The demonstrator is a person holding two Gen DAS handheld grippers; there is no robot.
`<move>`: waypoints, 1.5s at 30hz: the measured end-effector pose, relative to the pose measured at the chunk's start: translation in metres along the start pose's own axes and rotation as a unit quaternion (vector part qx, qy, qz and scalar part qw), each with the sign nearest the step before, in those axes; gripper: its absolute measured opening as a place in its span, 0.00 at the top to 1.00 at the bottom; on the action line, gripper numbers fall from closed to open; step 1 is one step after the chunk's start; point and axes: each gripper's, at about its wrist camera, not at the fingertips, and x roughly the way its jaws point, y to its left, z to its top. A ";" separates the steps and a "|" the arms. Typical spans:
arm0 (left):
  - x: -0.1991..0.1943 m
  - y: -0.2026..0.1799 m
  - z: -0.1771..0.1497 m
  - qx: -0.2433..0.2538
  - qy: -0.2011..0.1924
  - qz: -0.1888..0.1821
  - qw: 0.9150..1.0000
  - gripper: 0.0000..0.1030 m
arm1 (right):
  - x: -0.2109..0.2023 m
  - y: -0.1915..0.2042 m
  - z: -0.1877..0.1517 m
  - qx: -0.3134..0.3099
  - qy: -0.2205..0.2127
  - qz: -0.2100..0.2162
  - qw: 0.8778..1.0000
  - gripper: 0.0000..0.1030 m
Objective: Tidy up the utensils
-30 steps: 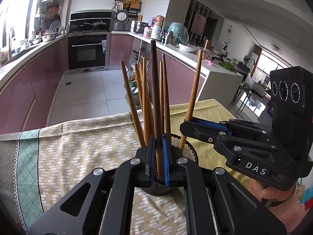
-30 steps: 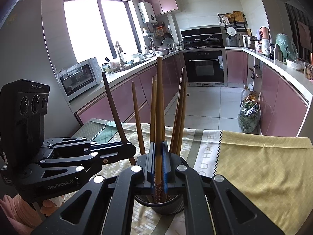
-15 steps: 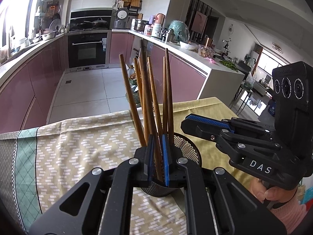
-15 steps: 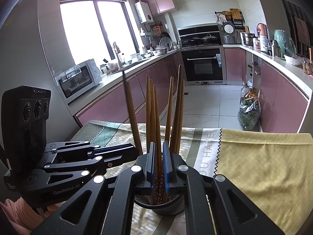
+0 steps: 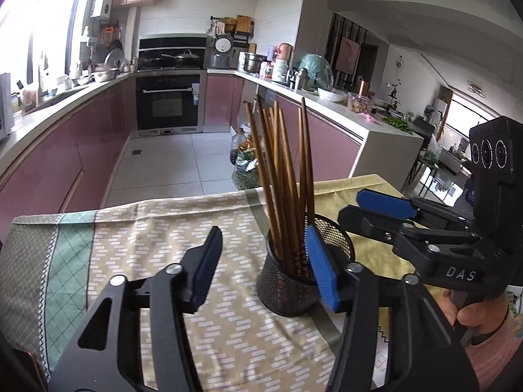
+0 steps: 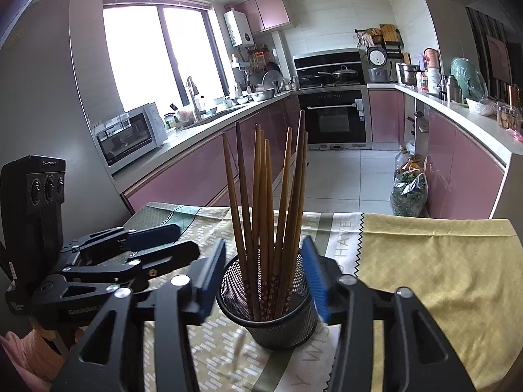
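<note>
A black mesh cup (image 5: 295, 281) stands on the table and holds several wooden chopsticks (image 5: 281, 176), upright and leaning. It also shows in the right wrist view (image 6: 266, 307) with the chopsticks (image 6: 264, 196) in it. My left gripper (image 5: 261, 271) is open and empty, its right pad beside the cup's rim. My right gripper (image 6: 264, 277) is open and empty, with the cup between its two pads. Each gripper shows in the other's view: the right one (image 5: 385, 209) at the right, the left one (image 6: 157, 241) at the left.
A patterned tablecloth (image 5: 157, 228) in beige, green and yellow covers the table (image 6: 441, 277). Behind the far table edge is the kitchen floor, with pink cabinets, an oven and a bag of greens (image 6: 408, 189).
Both grippers have opened and let go of the chopsticks they held. Those chopsticks now stand in the cup with the rest. Both grippers have drawn back a little.
</note>
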 end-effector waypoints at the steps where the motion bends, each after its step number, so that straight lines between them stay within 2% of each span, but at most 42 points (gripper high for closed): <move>1: -0.006 0.003 -0.003 -0.002 -0.008 0.011 1.000 0.36 | -0.003 0.002 -0.003 -0.004 -0.007 -0.006 1.000 0.34; 2: -0.012 0.006 -0.006 -0.004 -0.014 0.019 1.000 0.26 | -0.005 0.004 -0.006 -0.006 -0.015 -0.014 1.000 0.29; 5: -0.029 0.013 -0.015 -0.010 -0.032 0.048 0.998 0.12 | -0.006 0.008 -0.014 -0.010 -0.017 -0.022 1.000 0.24; 7: -0.040 0.017 -0.022 -0.017 -0.045 0.067 0.997 0.05 | -0.007 0.011 -0.019 -0.012 -0.018 -0.028 0.999 0.19; 12: -0.063 0.026 -0.039 -0.027 -0.075 0.105 0.991 0.05 | -0.014 0.024 -0.033 -0.021 -0.035 -0.050 0.998 0.06; 18: -0.091 0.032 -0.052 -0.025 -0.106 0.128 0.986 0.05 | -0.029 0.043 -0.048 -0.045 -0.071 -0.071 0.994 0.06; 23: -0.108 0.026 -0.060 -0.015 -0.124 0.144 0.982 0.05 | -0.038 0.053 -0.055 -0.047 -0.083 -0.076 0.992 0.06; 34: -0.124 0.021 -0.065 -0.007 -0.142 0.155 0.978 0.05 | -0.056 0.071 -0.067 -0.060 -0.118 -0.090 0.987 0.06; 45: -0.131 0.016 -0.071 -0.006 -0.147 0.161 0.976 0.05 | -0.058 0.077 -0.070 -0.060 -0.121 -0.090 0.987 0.06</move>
